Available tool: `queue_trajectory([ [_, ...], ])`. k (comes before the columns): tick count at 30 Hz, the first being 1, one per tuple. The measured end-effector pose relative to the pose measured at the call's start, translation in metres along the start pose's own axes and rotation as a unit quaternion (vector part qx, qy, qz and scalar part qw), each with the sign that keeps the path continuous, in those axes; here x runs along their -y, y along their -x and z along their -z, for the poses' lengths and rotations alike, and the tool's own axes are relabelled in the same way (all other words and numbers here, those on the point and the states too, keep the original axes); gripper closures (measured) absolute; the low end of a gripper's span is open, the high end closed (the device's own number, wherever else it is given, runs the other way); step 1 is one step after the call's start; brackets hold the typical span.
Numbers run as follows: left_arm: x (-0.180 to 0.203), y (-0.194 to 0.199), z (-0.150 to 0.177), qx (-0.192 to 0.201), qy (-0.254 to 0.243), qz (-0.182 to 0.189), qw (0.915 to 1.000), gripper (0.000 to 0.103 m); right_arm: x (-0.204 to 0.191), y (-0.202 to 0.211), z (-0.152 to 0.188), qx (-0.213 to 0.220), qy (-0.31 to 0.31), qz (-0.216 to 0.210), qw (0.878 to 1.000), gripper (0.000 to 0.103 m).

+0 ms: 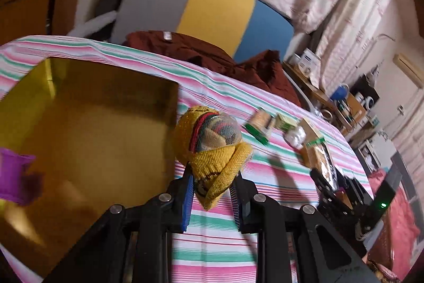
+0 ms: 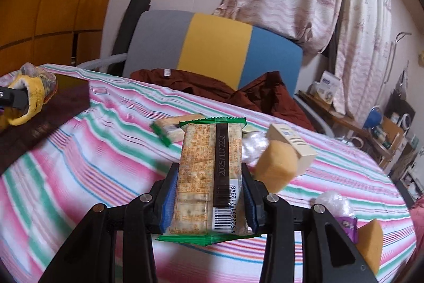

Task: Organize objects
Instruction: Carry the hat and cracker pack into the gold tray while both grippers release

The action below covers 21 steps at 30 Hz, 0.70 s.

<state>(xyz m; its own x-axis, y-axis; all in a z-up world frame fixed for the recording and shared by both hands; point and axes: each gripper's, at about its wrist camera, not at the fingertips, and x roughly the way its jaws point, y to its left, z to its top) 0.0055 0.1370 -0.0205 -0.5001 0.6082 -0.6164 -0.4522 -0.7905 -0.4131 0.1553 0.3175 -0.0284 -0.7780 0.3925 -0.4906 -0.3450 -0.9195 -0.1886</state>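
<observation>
My left gripper (image 1: 212, 174) is shut on a rolled yellow sock bundle (image 1: 209, 142) and holds it above the striped bed, just right of an open gold-lined box (image 1: 87, 129). A purple item (image 1: 13, 177) lies at the box's left edge. My right gripper (image 2: 209, 171) is shut on a green-edged cracker packet (image 2: 209, 171), held upright above the bed. The sock bundle (image 2: 31, 94) and box (image 2: 61, 102) show at far left in the right wrist view. A second cracker packet (image 2: 169, 129) lies on the bed beyond.
A small beige box (image 2: 291, 147), an orange sponge block (image 2: 275, 166), a clear wrapped ball (image 2: 334, 203) and a purple packet (image 2: 347, 227) lie on the striped sheet (image 2: 79, 163). Maroon clothing (image 2: 212, 89) and a tricolour chair back (image 2: 214, 49) stand at the far edge.
</observation>
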Motion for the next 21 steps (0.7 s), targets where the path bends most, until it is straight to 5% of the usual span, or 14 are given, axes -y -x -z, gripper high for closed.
queue_trajectory([
  [6, -0.054, 0.018, -0.019, 0.016, 0.044, -0.037, 0.9982, 0.078, -0.034, 0.017, -0.024, 0.003, -0.054, -0.099, 0.994, 0.061],
  [21, -0.159, 0.025, -0.044, -0.004, 0.12, -0.108, 0.9869, 0.078, -0.151, 0.034, -0.064, -0.015, 0.014, -0.256, 0.967, 0.061],
])
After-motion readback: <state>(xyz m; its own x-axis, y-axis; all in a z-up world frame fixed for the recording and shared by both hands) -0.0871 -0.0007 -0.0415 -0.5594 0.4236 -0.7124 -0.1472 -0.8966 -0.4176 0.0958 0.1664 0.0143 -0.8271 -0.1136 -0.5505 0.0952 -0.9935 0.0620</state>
